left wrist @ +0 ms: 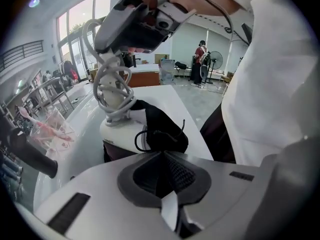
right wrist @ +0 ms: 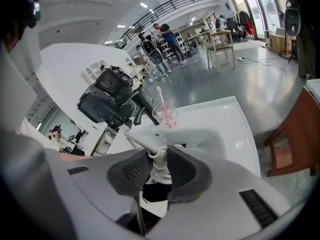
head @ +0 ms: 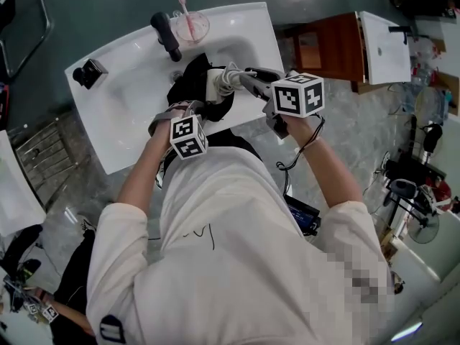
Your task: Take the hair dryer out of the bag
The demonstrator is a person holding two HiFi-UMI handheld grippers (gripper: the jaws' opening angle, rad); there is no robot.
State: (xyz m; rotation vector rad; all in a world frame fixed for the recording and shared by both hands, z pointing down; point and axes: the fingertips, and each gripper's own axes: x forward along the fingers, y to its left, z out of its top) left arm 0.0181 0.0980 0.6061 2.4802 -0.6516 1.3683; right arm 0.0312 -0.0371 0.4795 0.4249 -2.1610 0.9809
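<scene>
From the head view, a white ceramic washbasin (head: 129, 117) stands slantwise in front of the person, its near rim close against their body. A black fabric bag (head: 192, 74) lies in the bowl and reaches toward that near rim. The white plastic hair dryer (head: 221, 82), its cord coiled round the handle, sticks up out of the bag, partly clear of the opening. The left gripper (head: 176, 112) is at the bag's near edge. The right gripper (head: 248, 79) comes in from the basin's right edge. At the far rim are a black tap (head: 166, 36) and a clear cup (head: 191, 27) holding a pink toothbrush (head: 182, 7), both near the bag. The basin's left half is mostly bare, and grey floor lies open to the right, before a brown wooden cabinet (head: 334, 49).

In the left gripper view, the left gripper (left wrist: 162, 154) is clenched, with the bag's (left wrist: 162, 131) black cloth running in at its tips. The hair dryer (left wrist: 117, 126) stands just beyond, the right gripper (left wrist: 135, 21) above it. A strip of white rim (left wrist: 177, 106) is free on the right.

In the right gripper view, the right gripper (right wrist: 159, 164) clamps the hair dryer's (right wrist: 159, 159) cord-wrapped handle. The bag (right wrist: 152, 191) hangs below, and the cup (right wrist: 167, 115) stands near behind. The basin's (right wrist: 227, 129) right side is bare up to its edge.
</scene>
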